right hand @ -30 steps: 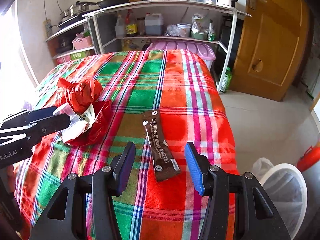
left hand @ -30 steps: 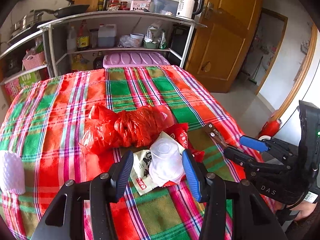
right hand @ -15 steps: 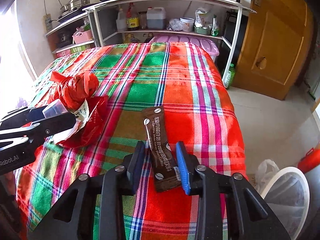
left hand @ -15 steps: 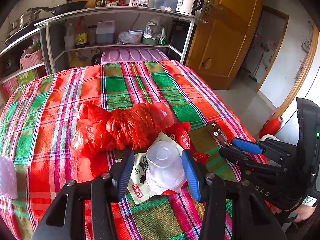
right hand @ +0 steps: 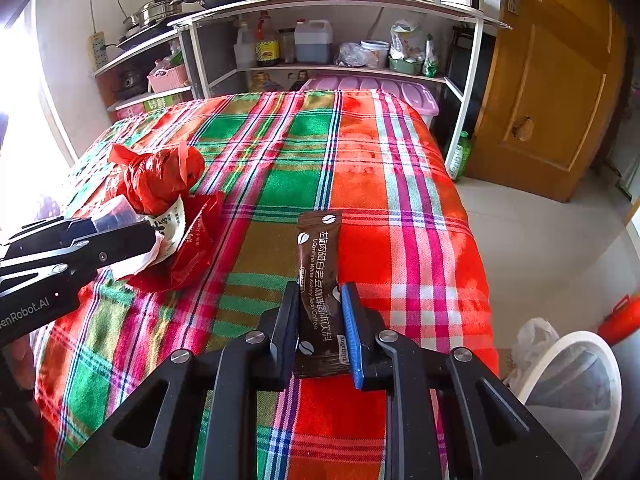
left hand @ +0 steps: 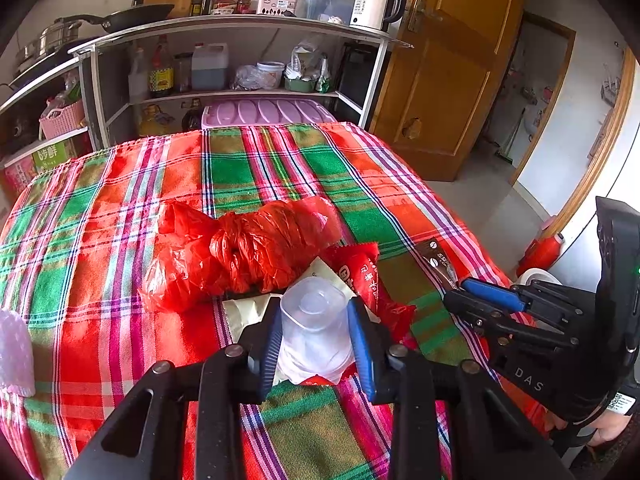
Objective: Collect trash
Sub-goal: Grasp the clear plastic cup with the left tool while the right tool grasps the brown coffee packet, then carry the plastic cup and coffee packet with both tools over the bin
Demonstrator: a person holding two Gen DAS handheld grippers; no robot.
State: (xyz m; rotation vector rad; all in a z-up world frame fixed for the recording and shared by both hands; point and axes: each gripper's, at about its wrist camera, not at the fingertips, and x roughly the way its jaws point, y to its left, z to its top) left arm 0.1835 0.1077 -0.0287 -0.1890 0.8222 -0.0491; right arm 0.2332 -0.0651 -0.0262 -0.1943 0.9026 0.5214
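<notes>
We cannot see the lower end of the brown sachet (right hand: 320, 280); it runs down between our right gripper (right hand: 320, 320) fingers, whose jaws are closing with both pads against its edges. The clear cup (left hand: 314, 320) sits mouth down between the fingers of our left gripper (left hand: 314, 330), jaws closing and pads touching its sides; its rim is hidden behind them, and it rests on a white wrapper (left hand: 248, 312) and a red wrapper (left hand: 360, 276) that it partly covers. Just beyond lies a knotted red bag (left hand: 248, 248). The pile lies near the left, the sachet near the right edge of the plaid cloth (right hand: 304, 152), whose far half is bare. A white bin (right hand: 568, 392) on the floor to the right is cut off by the frame. A pale object (left hand: 14, 352) at the left edge is too cropped to name. The sachet reads "L-Carnitine White Kidney Bean Coffee"; the right gripper body shows "DAS", the left "enRobot.AI".
</notes>
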